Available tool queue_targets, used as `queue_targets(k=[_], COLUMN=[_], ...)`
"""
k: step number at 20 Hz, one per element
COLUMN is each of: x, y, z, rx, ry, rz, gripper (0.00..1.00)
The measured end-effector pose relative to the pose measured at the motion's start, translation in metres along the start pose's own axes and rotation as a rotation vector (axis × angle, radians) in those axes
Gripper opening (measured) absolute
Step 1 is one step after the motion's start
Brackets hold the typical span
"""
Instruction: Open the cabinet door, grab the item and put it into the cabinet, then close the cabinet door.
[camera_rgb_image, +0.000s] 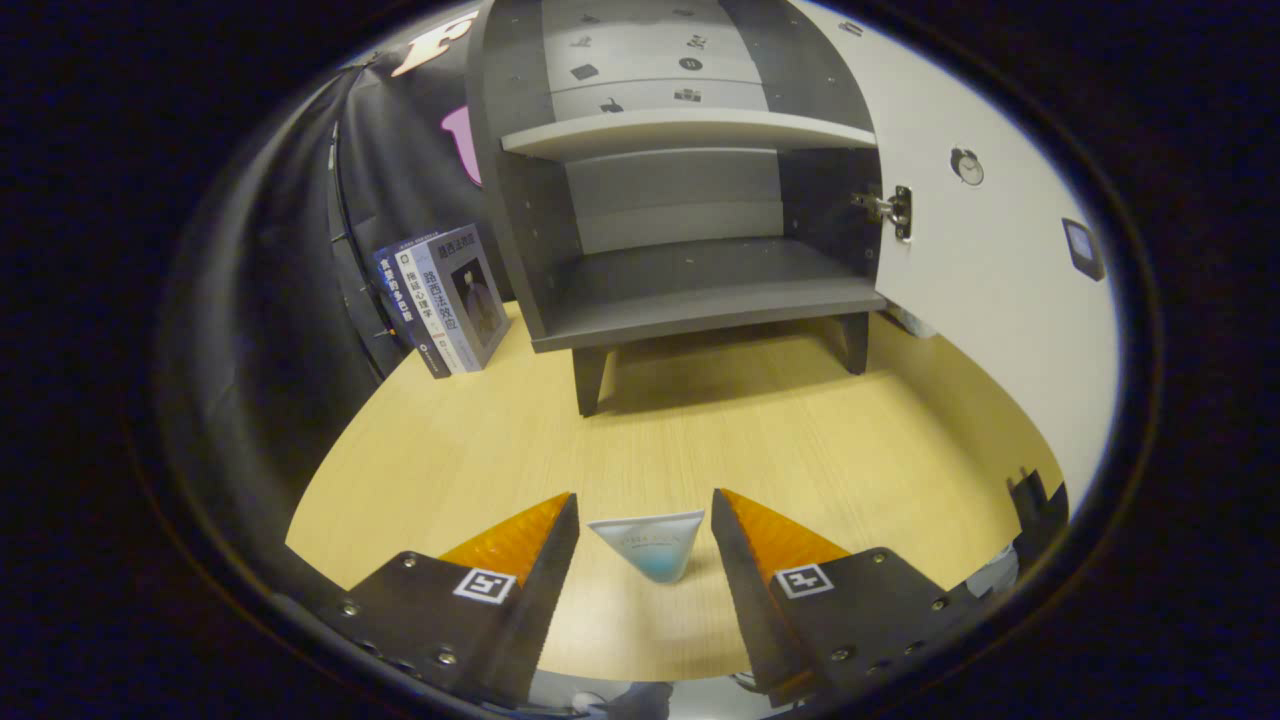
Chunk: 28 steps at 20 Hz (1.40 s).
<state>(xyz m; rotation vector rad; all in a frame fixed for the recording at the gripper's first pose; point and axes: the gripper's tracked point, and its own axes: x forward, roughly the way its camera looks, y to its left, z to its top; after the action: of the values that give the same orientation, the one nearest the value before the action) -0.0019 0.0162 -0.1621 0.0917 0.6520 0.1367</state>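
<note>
The dark grey wooden cabinet (690, 200) stands on the pale wood surface (700, 430), its white door (990, 260) swung open, both shelves bare. Before it, the small white-and-blue tube (648, 543) lies between the gripper (645, 510)'s spread, untouching jaws.

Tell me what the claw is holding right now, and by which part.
Nothing is held. The claw is open, with the small tube lying on the table between its fingers, untouched.

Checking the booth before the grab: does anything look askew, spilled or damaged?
Nothing stands out. The grey cabinet stands level with its white door swung open, the small white-and-blue tube lies intact between the open gripper's fingers, untouched.
</note>
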Motion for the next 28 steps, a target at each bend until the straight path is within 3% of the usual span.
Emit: queue_targets(k=[6, 7, 12, 16, 21, 28], x=[0.004, 0.007, 0.006, -0.007, -0.034, -0.094], y=[-0.004, -0.003, 0.001, -0.001, 0.000, 0.001], z=[-0.004, -0.003, -0.004, 0.021, 0.077, 0.218], rx=[0.023, 0.023, 0.025, 0.003, -0.012, -0.066], ry=[0.009, 0.006, 0.016, -0.020, -0.090, -0.277], rz=[-0.041, -0.037, -0.008, 0.003, 0.019, 0.037], gripper=[0.78, 0.57, 0.58, 0.58, 0.58, 0.58])
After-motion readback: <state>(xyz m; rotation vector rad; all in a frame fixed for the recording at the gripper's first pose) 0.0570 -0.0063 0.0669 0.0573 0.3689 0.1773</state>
